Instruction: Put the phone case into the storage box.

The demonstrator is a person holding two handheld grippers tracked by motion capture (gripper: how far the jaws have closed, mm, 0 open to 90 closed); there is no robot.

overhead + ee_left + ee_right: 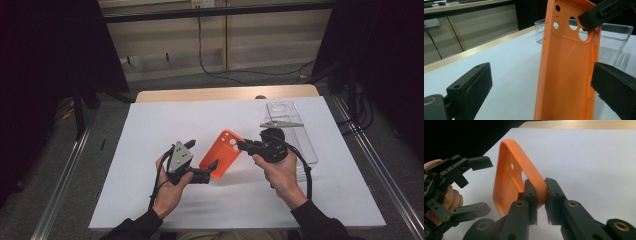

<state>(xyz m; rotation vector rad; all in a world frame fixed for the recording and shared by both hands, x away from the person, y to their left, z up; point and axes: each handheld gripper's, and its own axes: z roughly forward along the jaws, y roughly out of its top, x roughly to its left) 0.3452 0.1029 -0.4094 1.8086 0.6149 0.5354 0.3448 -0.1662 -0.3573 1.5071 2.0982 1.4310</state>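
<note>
Above the white table [150, 200], the right gripper [541, 192] had clamped the light, flexible orange phone case [223, 150] by its rim, the left gripper [212, 167] gaping around its lower end.

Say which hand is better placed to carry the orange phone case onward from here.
Right, probably. The right gripper is already shut on the top edge of the orange phone case, holding it above the table. The left gripper is open, its fingers standing around the case's lower end.
</note>
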